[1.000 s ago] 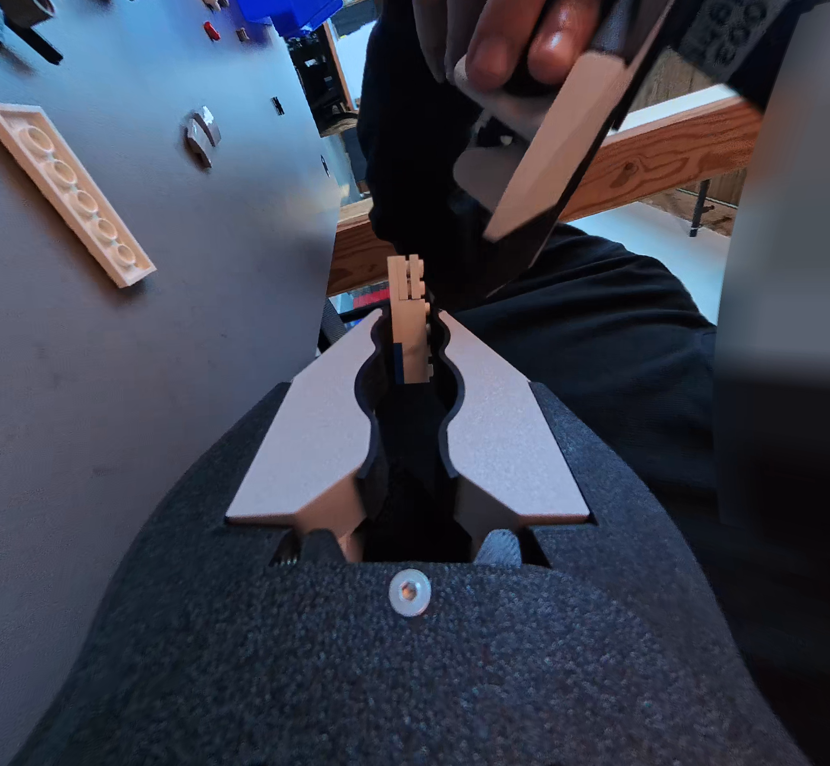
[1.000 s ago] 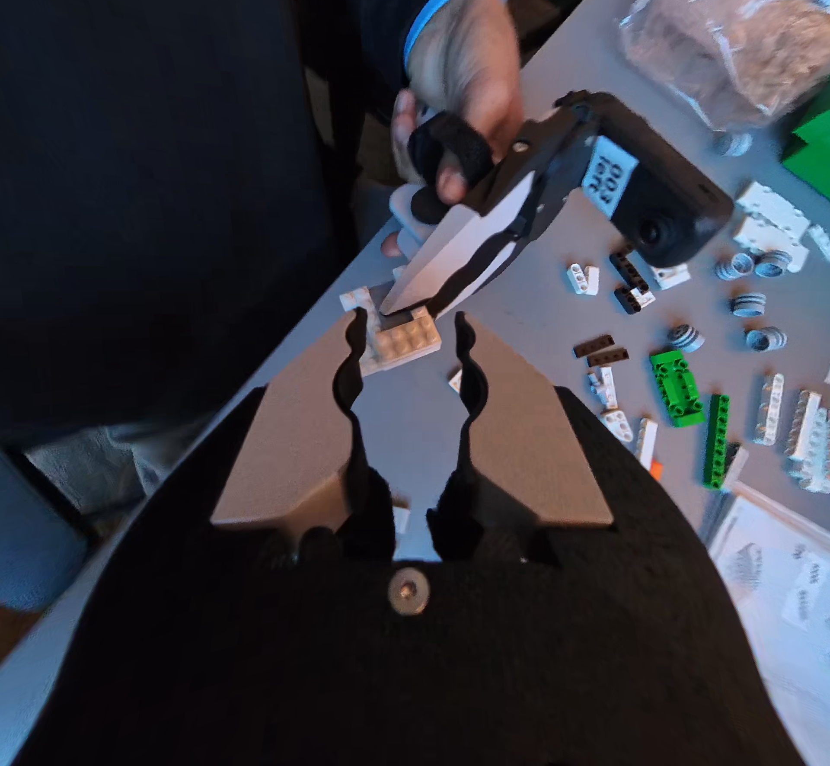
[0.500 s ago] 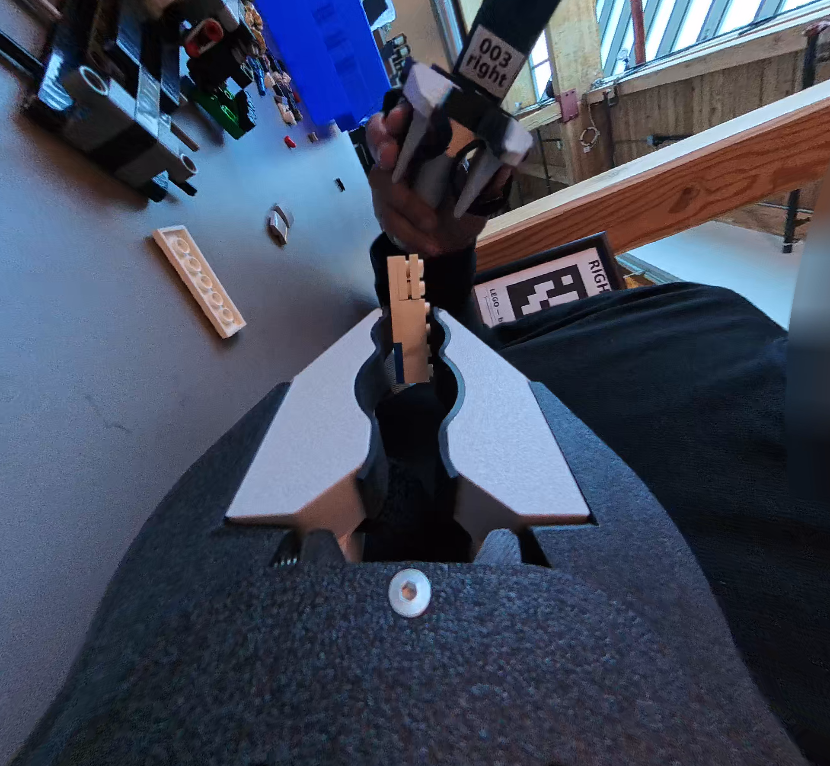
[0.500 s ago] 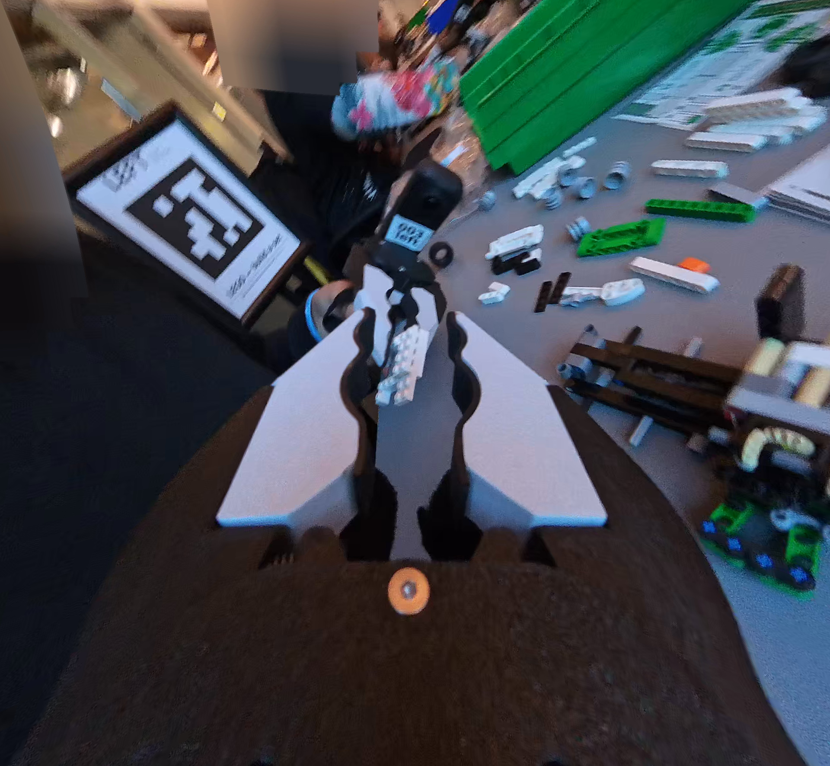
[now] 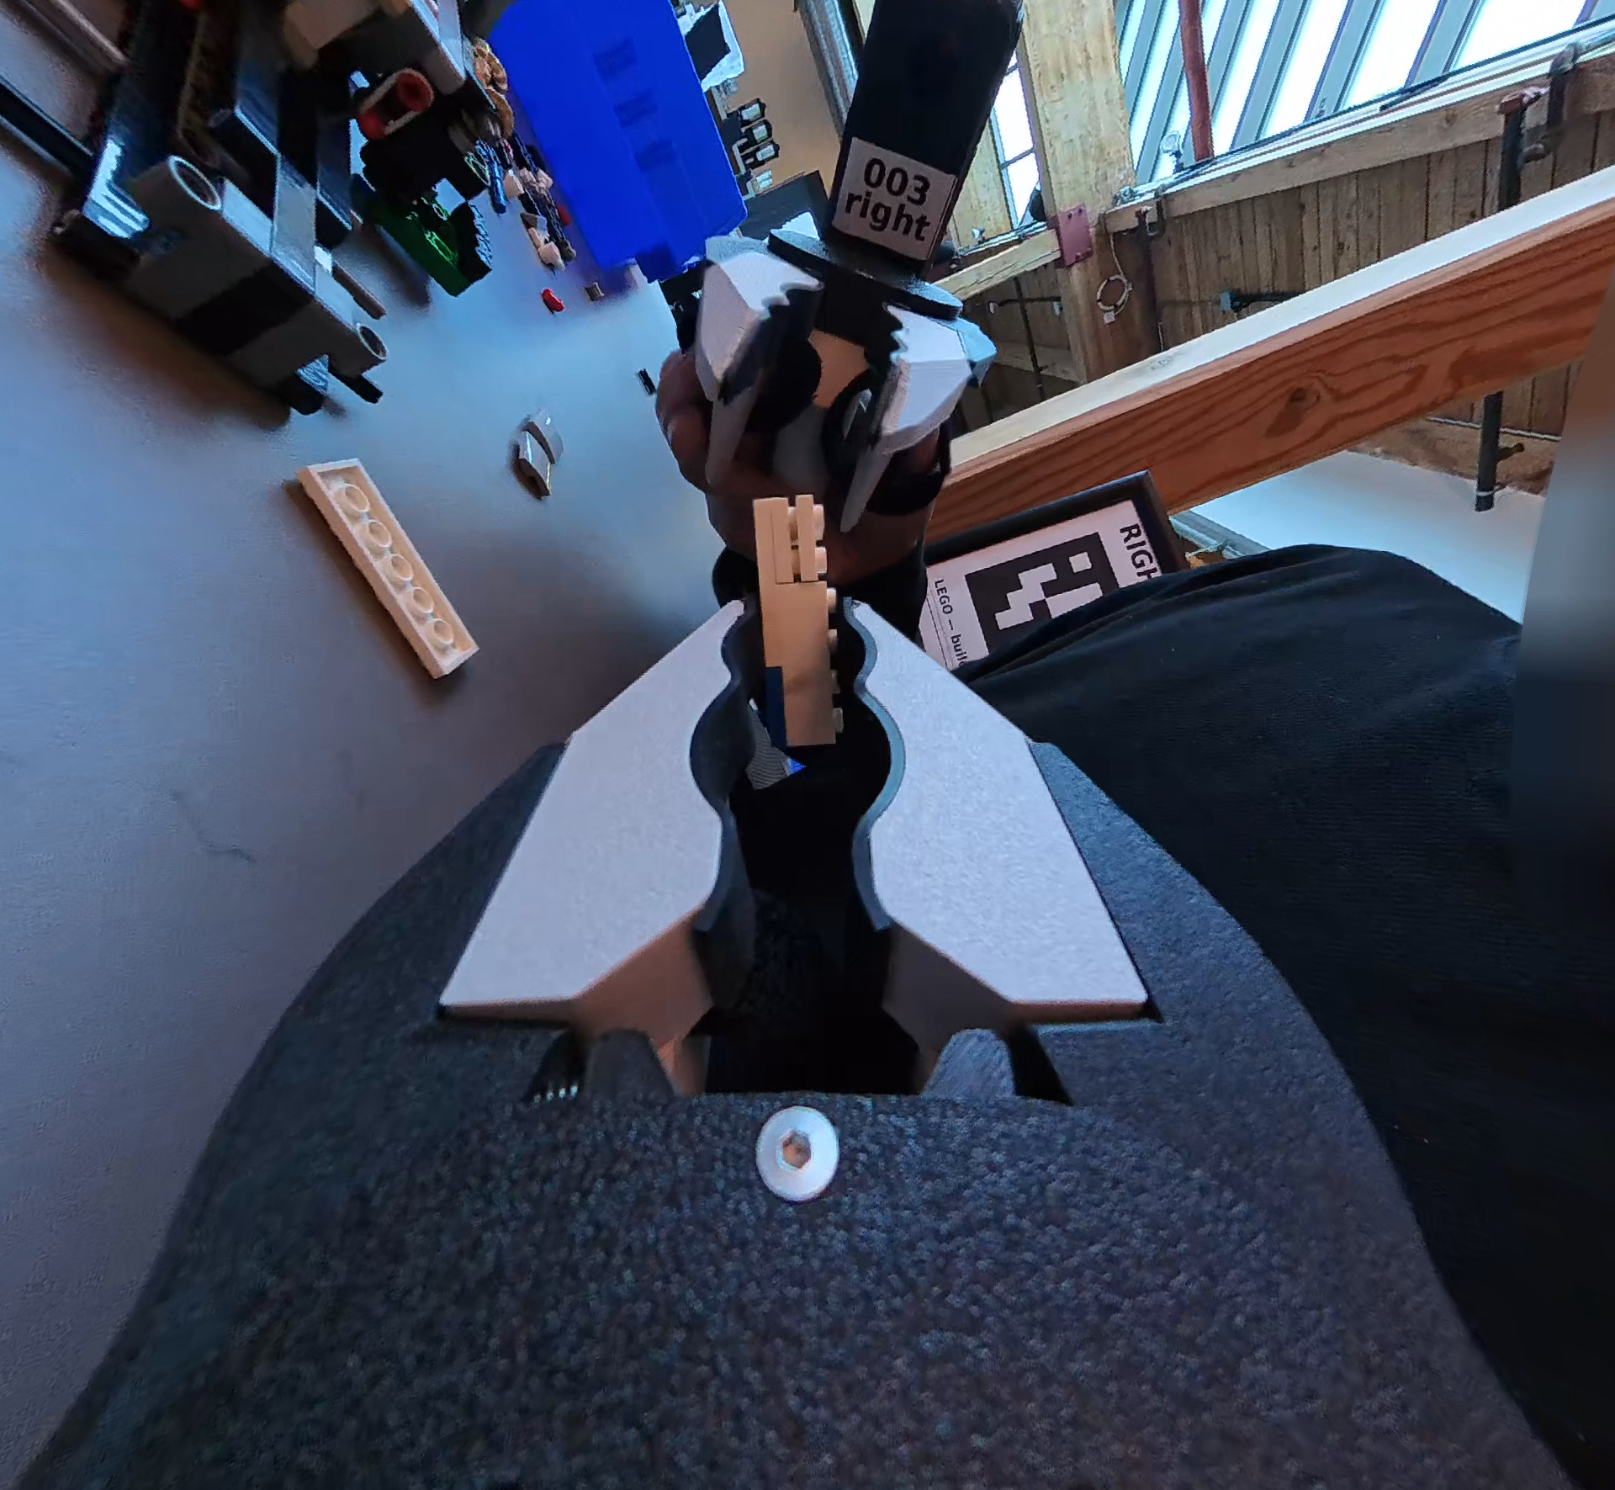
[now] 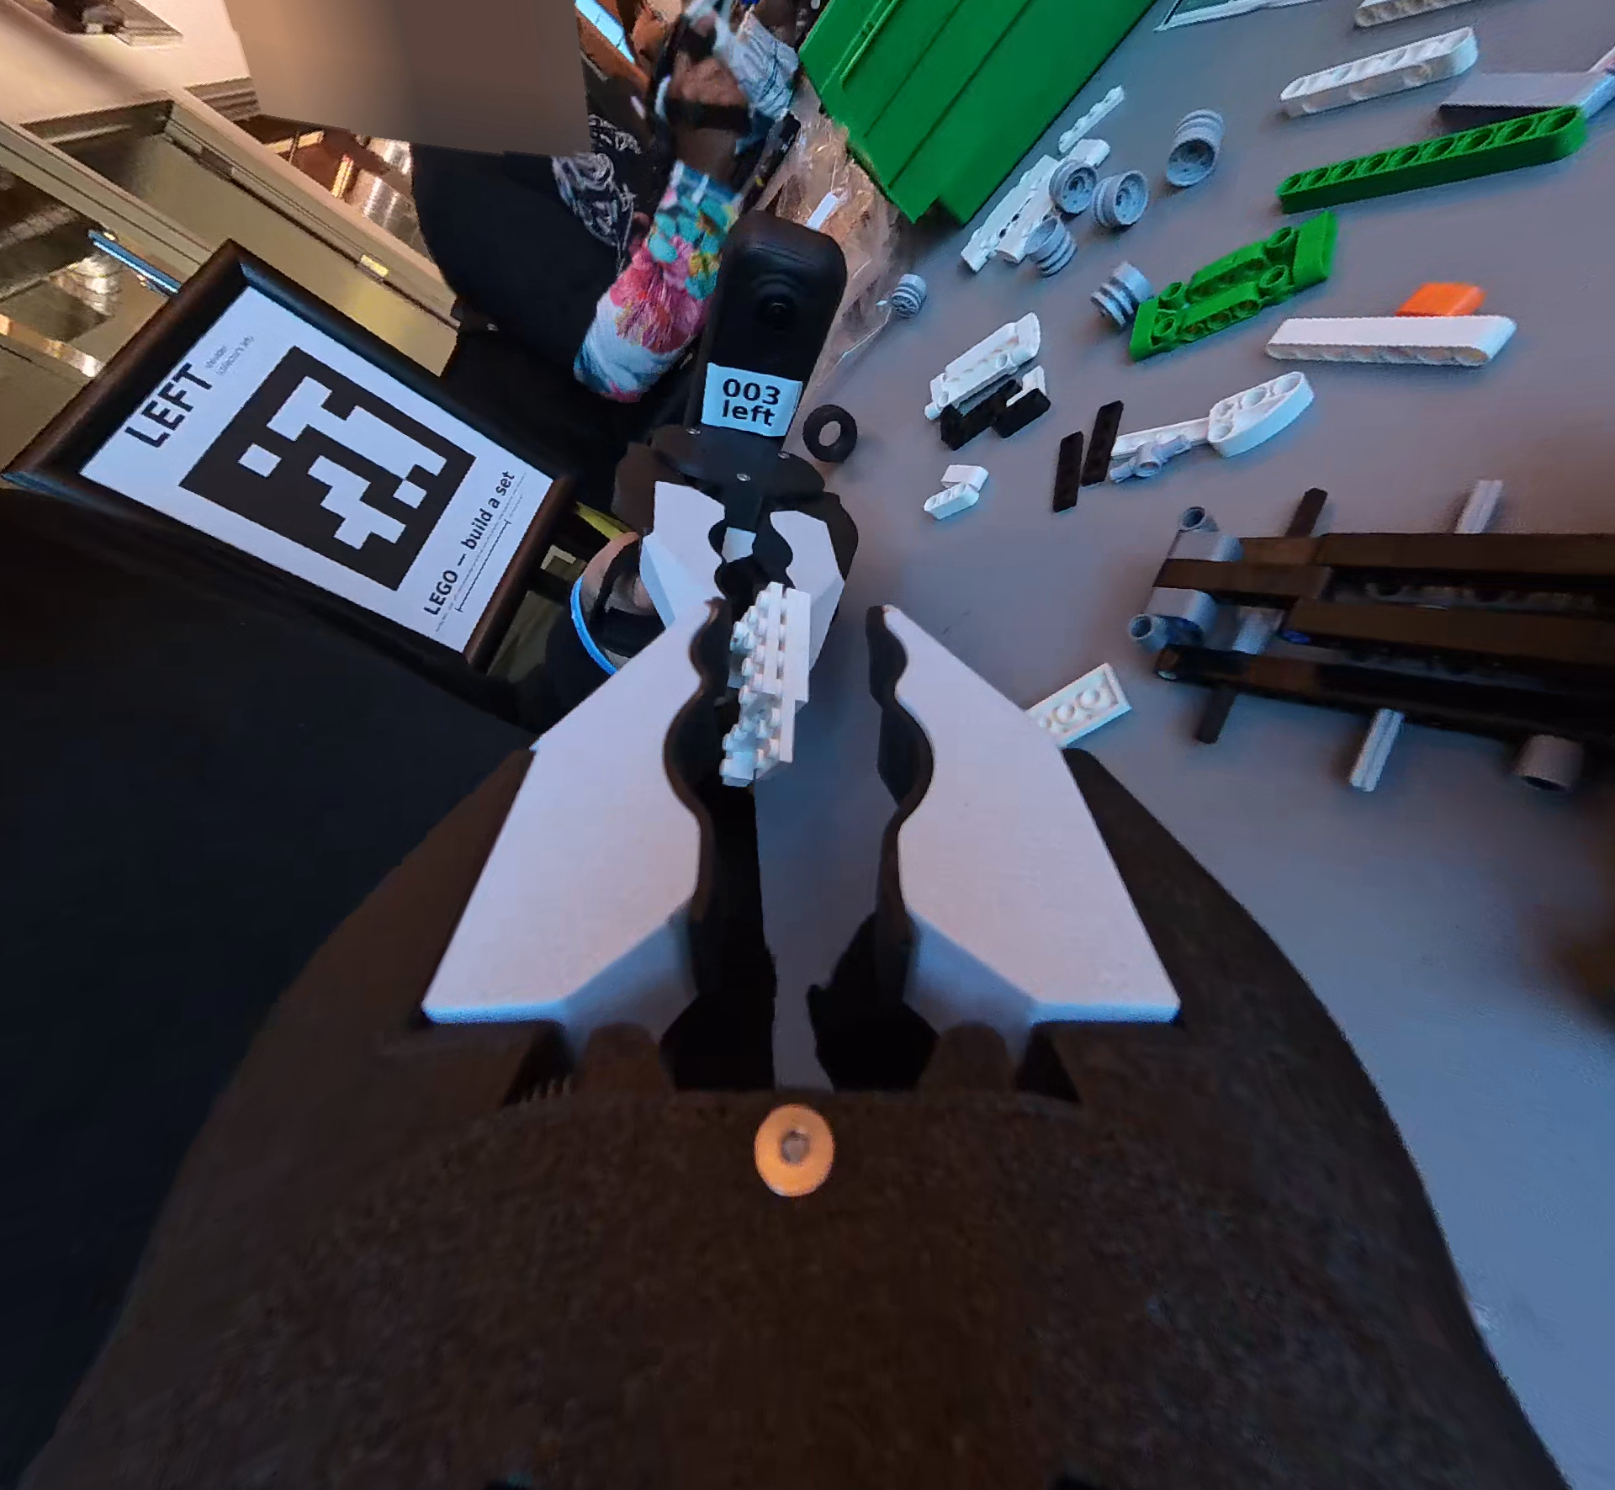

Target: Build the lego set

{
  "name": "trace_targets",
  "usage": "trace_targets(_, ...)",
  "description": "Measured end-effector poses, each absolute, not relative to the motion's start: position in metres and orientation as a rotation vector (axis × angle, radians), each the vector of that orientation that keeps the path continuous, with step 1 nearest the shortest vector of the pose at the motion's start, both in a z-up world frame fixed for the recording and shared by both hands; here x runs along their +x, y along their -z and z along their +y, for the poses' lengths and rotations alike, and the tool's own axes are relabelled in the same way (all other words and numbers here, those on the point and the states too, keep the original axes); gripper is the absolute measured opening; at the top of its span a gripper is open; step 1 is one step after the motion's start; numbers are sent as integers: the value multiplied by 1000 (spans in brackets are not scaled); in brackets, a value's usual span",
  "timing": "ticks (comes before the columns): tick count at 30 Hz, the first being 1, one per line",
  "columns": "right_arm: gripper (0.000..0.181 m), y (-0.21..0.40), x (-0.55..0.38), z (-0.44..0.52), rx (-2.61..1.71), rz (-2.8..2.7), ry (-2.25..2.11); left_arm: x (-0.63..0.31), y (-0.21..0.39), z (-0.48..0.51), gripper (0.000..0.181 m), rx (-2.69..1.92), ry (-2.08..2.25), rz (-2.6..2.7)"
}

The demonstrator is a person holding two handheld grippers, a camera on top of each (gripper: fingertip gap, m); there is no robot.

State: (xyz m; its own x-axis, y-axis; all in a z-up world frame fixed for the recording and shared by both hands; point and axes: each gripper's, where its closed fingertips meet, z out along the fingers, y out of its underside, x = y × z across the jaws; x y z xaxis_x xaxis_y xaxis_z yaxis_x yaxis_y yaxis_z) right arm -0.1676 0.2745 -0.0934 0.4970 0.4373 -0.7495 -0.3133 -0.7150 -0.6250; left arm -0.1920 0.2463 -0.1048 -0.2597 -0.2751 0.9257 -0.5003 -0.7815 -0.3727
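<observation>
My left gripper (image 5: 795,613) is shut on a small white lego assembly (image 5: 793,644) of stacked plates, held on edge above the table. It also shows in the right wrist view (image 6: 765,688), studs facing left, with the left gripper (image 6: 752,574) behind it. My right gripper (image 6: 797,626) is open and empty and points at the assembly, which sits in the gap by its left finger without clear contact. In the left wrist view the right gripper (image 5: 786,500) faces me just beyond the assembly's top end.
On the grey table (image 5: 218,749) lie a white studded plate (image 5: 384,565), a small grey piece (image 5: 535,451) and a dark model (image 5: 218,224) by a blue bin (image 5: 612,76). In the right wrist view: dark chassis (image 6: 1398,618), white plate (image 6: 1079,705), green beams (image 6: 1433,159), green bin (image 6: 1005,32). There is about 4 cm between the tips of the two grippers.
Both grippers rose from the table edge and turned to face each other. The right gripper backed off, then lined up on the assembly. The left stayed shut on it.
</observation>
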Motion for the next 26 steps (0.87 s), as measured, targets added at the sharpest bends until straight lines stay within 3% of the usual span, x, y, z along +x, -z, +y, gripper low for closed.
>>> trace_targets(26, 23, 91, -118, 252, -1681, -308, -711, -176, 100, 271, 14, 1815, -2141, -587)
